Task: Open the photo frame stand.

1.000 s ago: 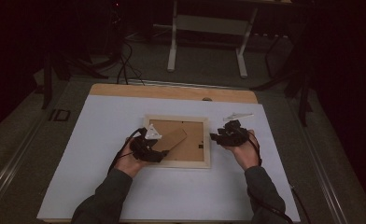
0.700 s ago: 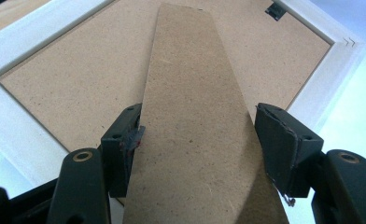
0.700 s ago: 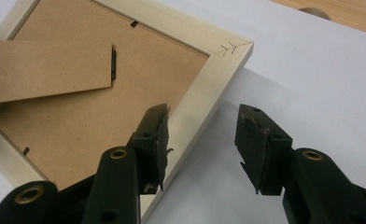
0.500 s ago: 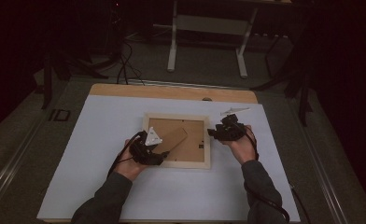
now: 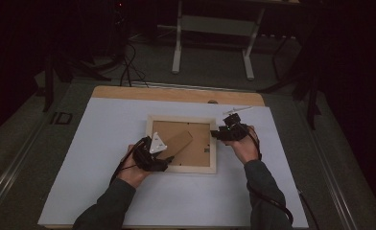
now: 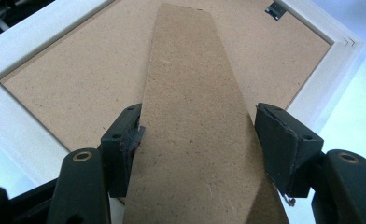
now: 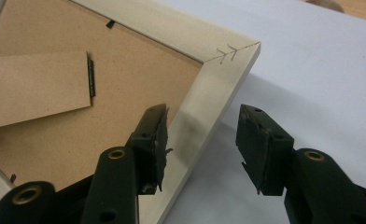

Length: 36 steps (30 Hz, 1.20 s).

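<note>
Lying face down on the white sheet (image 5: pixel 99 143) that covers the table (image 5: pixel 176 94), one picture frame (image 5: pixel 181 164) sits a little right of the middle. To its left the sheet runs bare out to the left edge, and a wide bare band lies between the frame and the near edge; a strip of wooden tabletop shows along the far side.

At the frame's near left corner is the left gripper (image 5: pixel 163 158), held in the left hand (image 5: pixel 133 167). In the left gripper view its jaws straddle the one cardboard stand flap (image 6: pixel 195 121) on the frame's brown backing board (image 6: pixel 78 88). The left jaw touches the flap's edge, while the right jaw stands off it with a gap, so the jaws are spread and pinch nothing firmly.

One metal tab (image 6: pixel 275 10) shows near the frame's far corner in that view.

At the frame's right side is the right gripper (image 5: pixel 218 134), in the right hand (image 5: pixel 242 146). In the right gripper view its jaws are spread on either side of the pale wooden rail (image 7: pixel 204 107), close to a mitred corner with pencil marks (image 7: pixel 228 52). The inner jaw is over the backing, the outer jaw over the sheet, and neither pad presses the wood; they have just been opening slightly.

Right of that hand a narrower band of sheet reaches the right edge. Two grippers, two hands, one frame.
</note>
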Motion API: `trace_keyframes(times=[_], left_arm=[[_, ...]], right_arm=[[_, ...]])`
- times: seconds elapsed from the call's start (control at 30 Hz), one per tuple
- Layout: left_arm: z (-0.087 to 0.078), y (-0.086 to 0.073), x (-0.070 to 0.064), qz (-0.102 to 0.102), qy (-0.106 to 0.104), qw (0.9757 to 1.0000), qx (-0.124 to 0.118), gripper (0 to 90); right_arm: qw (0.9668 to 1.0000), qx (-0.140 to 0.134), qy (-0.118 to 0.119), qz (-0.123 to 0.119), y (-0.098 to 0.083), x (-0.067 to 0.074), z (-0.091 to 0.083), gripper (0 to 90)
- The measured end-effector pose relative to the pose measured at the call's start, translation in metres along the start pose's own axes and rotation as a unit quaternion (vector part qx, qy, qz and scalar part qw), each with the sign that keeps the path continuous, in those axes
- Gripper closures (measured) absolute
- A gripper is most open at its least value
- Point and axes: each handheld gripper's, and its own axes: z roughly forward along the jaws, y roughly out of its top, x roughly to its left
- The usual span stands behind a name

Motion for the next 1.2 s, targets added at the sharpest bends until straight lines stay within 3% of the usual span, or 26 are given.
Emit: trace_keyframes(times=[0.43, 0.67, 0.77, 1.07, 1.2], left_arm=[[-0.006, -0.002, -0.009, 0.014, 0.020, 0.9996, -0.016, 38.1], [-0.011, -0.006, -0.017, 0.030, 0.036, 0.9984, -0.033, 38.1], [-0.011, -0.007, -0.018, 0.035, 0.040, 0.9978, -0.039, 38.0], [-0.013, -0.010, -0.018, 0.043, 0.042, 0.9972, -0.045, 38.0], [-0.012, -0.012, -0.016, 0.033, 0.035, 0.9978, -0.046, 37.9]], right_arm=[[0.9995, 0.003, 0.025, 0.019, 0.007, -0.002, 0.006, 50.5], [0.9966, 0.006, 0.064, 0.052, 0.008, -0.011, 0.006, 51.9], [0.9960, 0.003, 0.073, 0.051, 0.008, -0.012, 0.005, 51.8], [0.9928, -0.001, 0.098, 0.070, 0.006, -0.015, 0.003, 56.3], [0.9920, -0.006, 0.099, 0.078, 0.004, -0.015, 0.003, 56.9]])
